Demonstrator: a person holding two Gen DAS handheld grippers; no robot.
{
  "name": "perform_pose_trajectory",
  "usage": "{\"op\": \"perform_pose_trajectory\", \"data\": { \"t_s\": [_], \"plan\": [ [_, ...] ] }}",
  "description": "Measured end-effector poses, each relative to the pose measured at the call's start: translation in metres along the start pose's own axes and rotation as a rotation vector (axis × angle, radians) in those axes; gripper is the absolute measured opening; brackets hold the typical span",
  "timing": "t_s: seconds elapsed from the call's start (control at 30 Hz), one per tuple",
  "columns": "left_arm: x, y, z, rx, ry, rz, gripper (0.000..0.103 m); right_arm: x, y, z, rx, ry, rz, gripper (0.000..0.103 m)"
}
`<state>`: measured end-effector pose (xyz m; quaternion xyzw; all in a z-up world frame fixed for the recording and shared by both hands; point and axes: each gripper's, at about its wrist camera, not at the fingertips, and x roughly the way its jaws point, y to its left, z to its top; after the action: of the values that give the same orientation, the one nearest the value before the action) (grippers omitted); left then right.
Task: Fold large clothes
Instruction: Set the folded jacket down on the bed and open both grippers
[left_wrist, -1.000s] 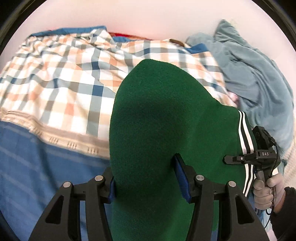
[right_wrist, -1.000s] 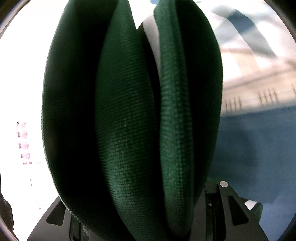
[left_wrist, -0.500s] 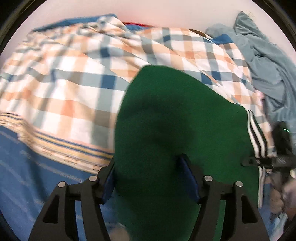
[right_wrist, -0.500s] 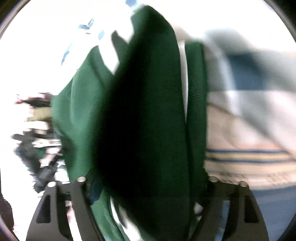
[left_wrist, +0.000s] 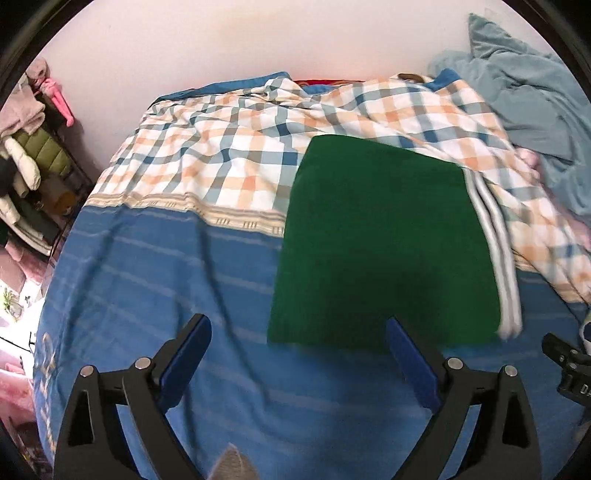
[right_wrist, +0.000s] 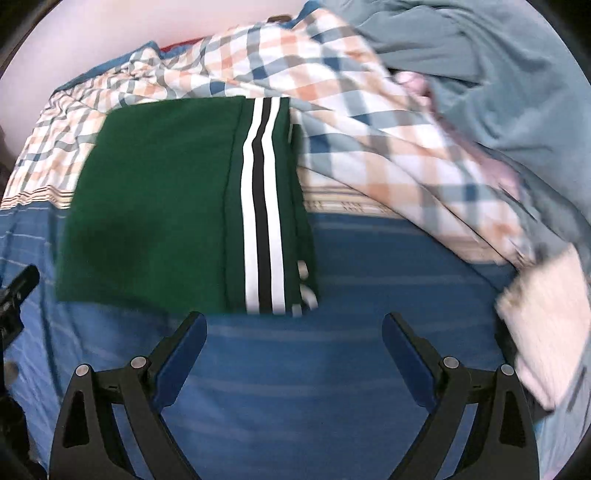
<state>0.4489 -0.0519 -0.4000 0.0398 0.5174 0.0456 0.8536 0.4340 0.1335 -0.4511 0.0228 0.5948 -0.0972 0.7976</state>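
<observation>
A dark green garment with white and black side stripes (left_wrist: 380, 240) lies folded into a flat rectangle on the bed; it also shows in the right wrist view (right_wrist: 177, 221). My left gripper (left_wrist: 297, 343) is open and empty, hovering just short of the garment's near edge. My right gripper (right_wrist: 293, 339) is open and empty, just in front of the garment's striped near corner.
The bed has a blue striped sheet (left_wrist: 166, 295) and a rumpled checked blanket (left_wrist: 229, 147) behind the garment. A grey-blue cloth pile (right_wrist: 480, 66) lies at the right. A white folded item (right_wrist: 546, 325) sits at the right edge. Clutter (left_wrist: 26, 147) stands left of the bed.
Both grippers were shut on the green garment and held it up. Now it lies flat on the bed, both grippers have opened and drawn back from it.
</observation>
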Motion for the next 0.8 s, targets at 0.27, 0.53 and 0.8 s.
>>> {"op": "perform_pose_trajectory", "data": {
  "t_s": [0.27, 0.53, 0.8],
  "plan": [
    [-0.149, 0.008, -0.029, 0.012, -0.081, -0.024, 0.097, -0.166, -0.071, -0.05, 0.04, -0.109, -0.059, 0.097],
    [-0.288, 0.026, -0.058, 0.029, -0.176, -0.039, 0.097, -0.348, -0.095, -0.136, 0.068, -0.248, -0.093, 0.097],
    [-0.403, 0.044, -0.089, 0.018, -0.236, -0.057, 0.097, -0.477, -0.129, -0.198, 0.062, -0.323, -0.069, 0.097]
  ]
}}
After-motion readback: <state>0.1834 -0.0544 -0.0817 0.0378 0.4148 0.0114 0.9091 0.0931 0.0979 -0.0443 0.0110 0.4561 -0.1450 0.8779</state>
